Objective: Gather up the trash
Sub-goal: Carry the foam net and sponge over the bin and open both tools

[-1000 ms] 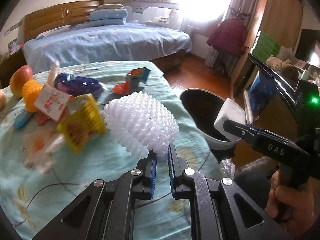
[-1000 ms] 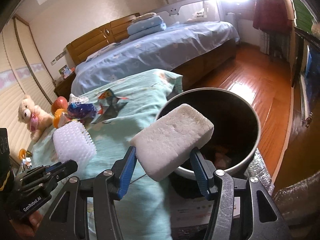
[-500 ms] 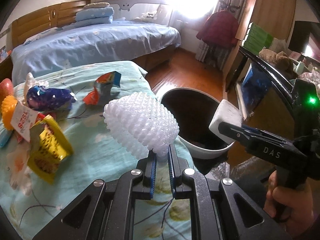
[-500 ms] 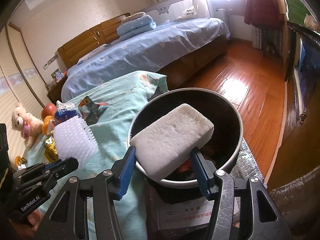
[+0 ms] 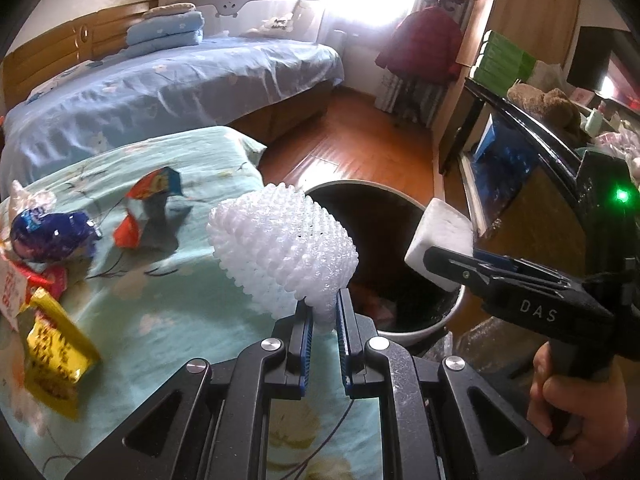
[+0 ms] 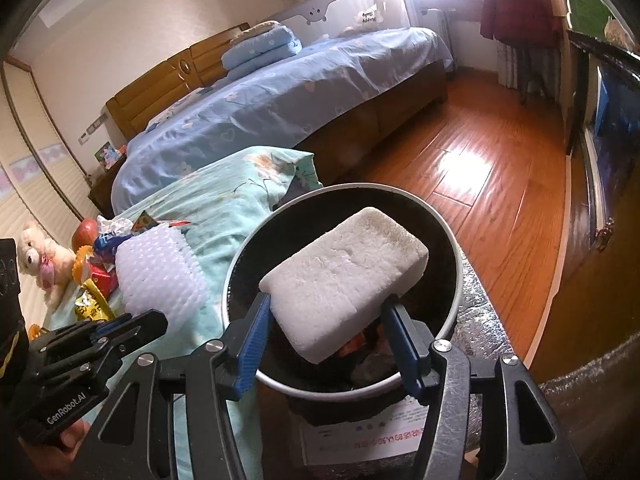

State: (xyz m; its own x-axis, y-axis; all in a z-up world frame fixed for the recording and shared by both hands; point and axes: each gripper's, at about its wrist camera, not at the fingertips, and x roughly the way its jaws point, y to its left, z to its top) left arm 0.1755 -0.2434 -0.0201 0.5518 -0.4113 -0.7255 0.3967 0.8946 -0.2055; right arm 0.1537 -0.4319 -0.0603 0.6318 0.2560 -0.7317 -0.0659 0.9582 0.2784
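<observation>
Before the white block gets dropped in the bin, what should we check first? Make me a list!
1. White foam block above the bin opening: ok, the right-wrist view shows it over the dark inside.
2. Right gripper: ok, jaws opening, block between them.
3. Room in the bin: ok, some trash lies at the bottom, plenty of space above.
4. Left gripper holding the white foam net: ok, jaws shut on its lower edge.
5. Foam net above the bin: not ok, it hangs mostly over the green cloth, at the rim.
6. Table cleared: not ok, wrappers lie on it.
</observation>
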